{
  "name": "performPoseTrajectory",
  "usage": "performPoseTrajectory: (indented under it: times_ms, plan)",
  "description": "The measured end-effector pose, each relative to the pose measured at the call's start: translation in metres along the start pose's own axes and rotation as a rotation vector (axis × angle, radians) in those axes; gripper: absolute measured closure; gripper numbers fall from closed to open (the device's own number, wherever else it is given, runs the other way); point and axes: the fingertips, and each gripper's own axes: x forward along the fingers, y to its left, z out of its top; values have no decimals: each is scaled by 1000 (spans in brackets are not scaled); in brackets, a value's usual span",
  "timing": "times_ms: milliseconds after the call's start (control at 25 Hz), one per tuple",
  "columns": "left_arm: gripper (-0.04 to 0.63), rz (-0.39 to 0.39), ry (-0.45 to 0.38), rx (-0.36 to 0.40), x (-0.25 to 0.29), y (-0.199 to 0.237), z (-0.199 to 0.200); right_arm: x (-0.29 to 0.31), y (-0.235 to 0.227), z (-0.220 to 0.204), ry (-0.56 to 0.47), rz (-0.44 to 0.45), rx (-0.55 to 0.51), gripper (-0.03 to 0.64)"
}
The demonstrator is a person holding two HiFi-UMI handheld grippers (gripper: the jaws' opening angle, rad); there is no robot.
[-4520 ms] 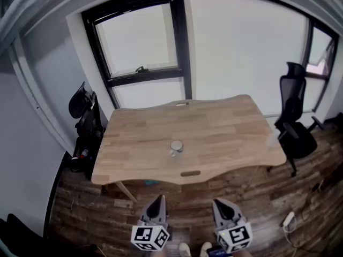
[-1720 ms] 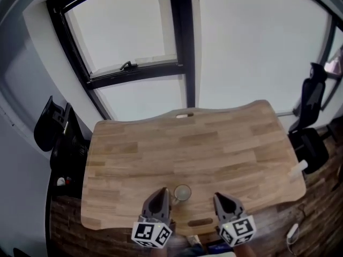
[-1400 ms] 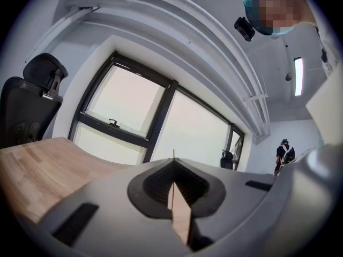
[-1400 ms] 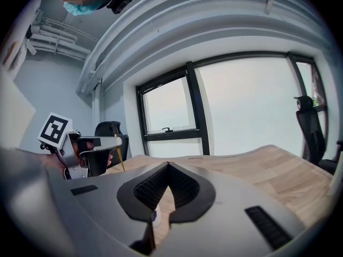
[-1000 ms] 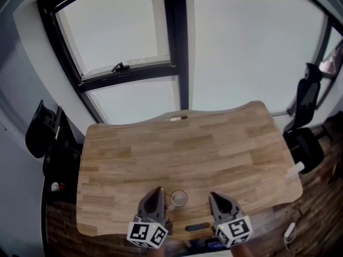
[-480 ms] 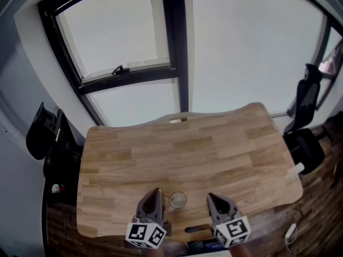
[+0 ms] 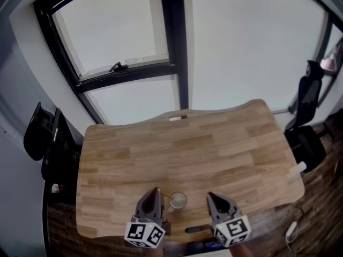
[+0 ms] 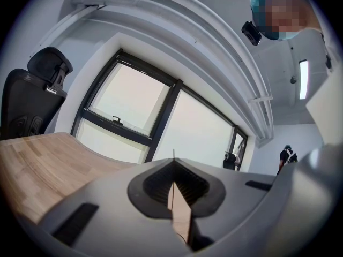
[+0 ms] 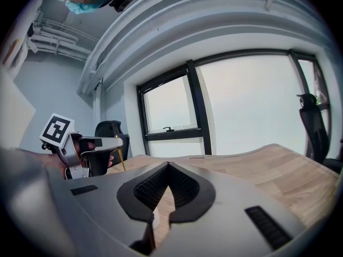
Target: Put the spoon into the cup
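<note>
- Since parked right at the near edge of the table (image 7: 225, 138), with the cup (image 7: 178, 200) standing between the left gripper (image 7: 155, 191) and the right gripper (image 7: 210, 196), not much room for slop in the head view. Left one just beside the cup. Too quick a swing inward = cup knocked over or shoved off that near edge.
- Left gripper view: clenched tight on a thin sliver poking up past the tips, pretty sure the spoon (image 8: 173, 154). Pinched on such a skinny bit, so could easily swivel or slip out on a bump against the rim. No cup anywhere in this view, so basically aiming blind from here.
- Right gripper view: pinched closed on nothing, with a bit of white low in the gap, probably the cup. Over at the left, the spoon's gold handle slanting down from the other gripper's tips, up above the table and not yet in the cup. Could miss the mouth and clatter onto the wood if let go too high or off-centre. Might tip the cup too if dropped hard against one wall, with nothing steadying it.
</note>
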Motion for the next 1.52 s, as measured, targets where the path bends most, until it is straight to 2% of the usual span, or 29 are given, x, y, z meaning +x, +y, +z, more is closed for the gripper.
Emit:
performPoseTrajectory:
  times_ms: [280,1000,1520]
  plan:
    - [594,6,17,-26,6,6,-8,3,-9,-10,21,-14,15,620]
    - [594,11,71,-63,10,13,-40,20,-3,-29,71,27,18,620]
    - [594,-1,79,-86,10,20,-56,27,3,-41,109,36,13,620]
